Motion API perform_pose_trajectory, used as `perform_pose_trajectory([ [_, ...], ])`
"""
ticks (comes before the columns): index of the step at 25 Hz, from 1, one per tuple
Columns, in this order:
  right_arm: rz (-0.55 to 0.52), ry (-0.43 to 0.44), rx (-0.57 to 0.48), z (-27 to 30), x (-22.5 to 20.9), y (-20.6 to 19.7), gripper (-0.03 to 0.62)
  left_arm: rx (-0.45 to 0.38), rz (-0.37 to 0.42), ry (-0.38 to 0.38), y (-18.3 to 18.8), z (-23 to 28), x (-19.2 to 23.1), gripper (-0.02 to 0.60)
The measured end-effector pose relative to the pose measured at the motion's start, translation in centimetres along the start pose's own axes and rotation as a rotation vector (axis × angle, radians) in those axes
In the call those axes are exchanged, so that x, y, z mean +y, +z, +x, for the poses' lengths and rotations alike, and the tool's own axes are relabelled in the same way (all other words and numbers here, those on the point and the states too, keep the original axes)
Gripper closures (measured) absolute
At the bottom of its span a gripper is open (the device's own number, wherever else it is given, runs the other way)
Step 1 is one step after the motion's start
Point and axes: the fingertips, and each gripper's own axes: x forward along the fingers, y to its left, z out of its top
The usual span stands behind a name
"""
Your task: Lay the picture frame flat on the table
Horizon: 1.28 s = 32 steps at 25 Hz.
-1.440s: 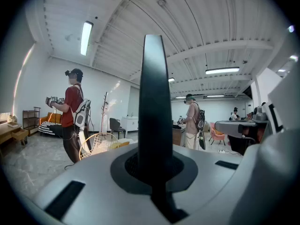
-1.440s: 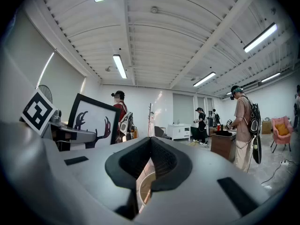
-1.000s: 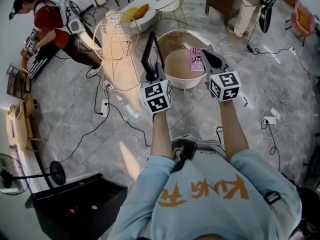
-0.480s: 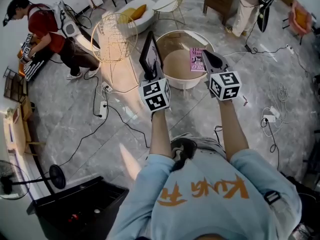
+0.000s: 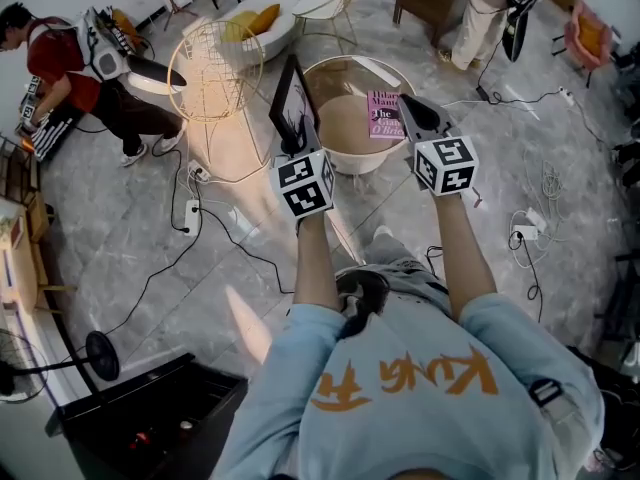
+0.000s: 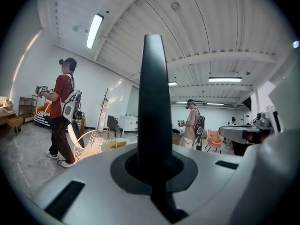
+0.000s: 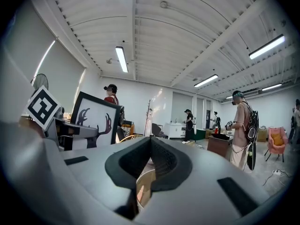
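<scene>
The picture frame [image 5: 293, 100], black-edged around a white print with a dark silhouette, stands upright in my left gripper [image 5: 297, 144], which is shut on its lower edge. It hangs over the left rim of the round table [image 5: 372, 164]. In the left gripper view the frame [image 6: 152, 102] shows edge-on, rising between the jaws. In the right gripper view its face [image 7: 96, 118] shows at the left. My right gripper [image 5: 408, 108] hovers over the table's right side, shut with nothing in it; its pads [image 7: 157, 150] meet at the tip.
A pink book [image 5: 383, 114] lies on the table's far right. A gold wire stool [image 5: 215, 73] stands to the left. Cables and a power strip [image 5: 190, 214] cross the floor. A person [image 5: 70, 68] works at far left, another [image 5: 470, 18] at the back right.
The frame stays upright in the left gripper, and both grippers keep their places over the table. The view has shifted slightly; the person at the left has moved further left.
</scene>
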Motion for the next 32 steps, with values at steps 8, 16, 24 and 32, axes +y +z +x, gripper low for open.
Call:
perform_pose_trajectory([
  [8, -0.014, 0.021, -0.016, 2.3, 0.3, 0.9, 0.595, -0.014, -0.012, 0.027, 0.6, 0.7, 2.1, 0.555],
  [16, -0.003, 0.044, -0.017, 5.2, 0.3, 0.6, 0.595, 0.009, -0.037, 0.064, -0.1, 2.3, 4.2, 0.555],
  [24, 0.034, 0.039, 0.005, 8.1, -1.0, -1.0, 0.595, 0.043, -0.026, 0.049, -0.9, 5.5, 4.5, 0.555],
  [32, 0.084, -0.01, 0.023, 11.0, -5.4, -2.6, 0.595, 0.09, -0.002, 0.018, -1.9, 10.5, 3.2, 0.555],
])
